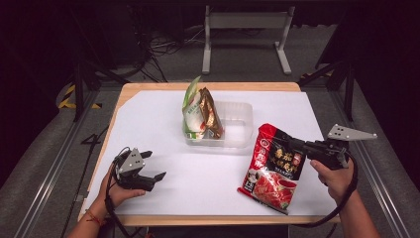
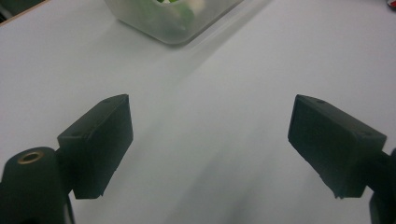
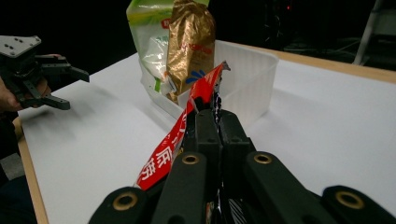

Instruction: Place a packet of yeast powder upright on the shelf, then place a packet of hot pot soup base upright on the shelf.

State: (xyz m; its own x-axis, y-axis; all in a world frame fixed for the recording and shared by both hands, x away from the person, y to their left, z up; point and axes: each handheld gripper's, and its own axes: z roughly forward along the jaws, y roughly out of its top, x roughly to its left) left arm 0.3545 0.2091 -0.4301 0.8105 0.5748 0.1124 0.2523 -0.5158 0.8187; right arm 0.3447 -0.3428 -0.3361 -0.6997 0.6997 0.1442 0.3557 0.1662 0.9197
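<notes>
Right tool (image 1: 292, 144) pinching top edge of glossy red printed snack pouch (image 1: 271, 167), jaws pressed together on it; pouch at desk's (image 1: 163, 193) 4 o'clock, lower end on white sheet; left tool (image 1: 154, 168) at 8 o'clock, jaws spread, nothing between; clear plastic tub (image 1: 237, 130) at centre, green-white bag (image 1: 194, 113) and gold-brown bag (image 1: 210, 115) upright inside.
</notes>
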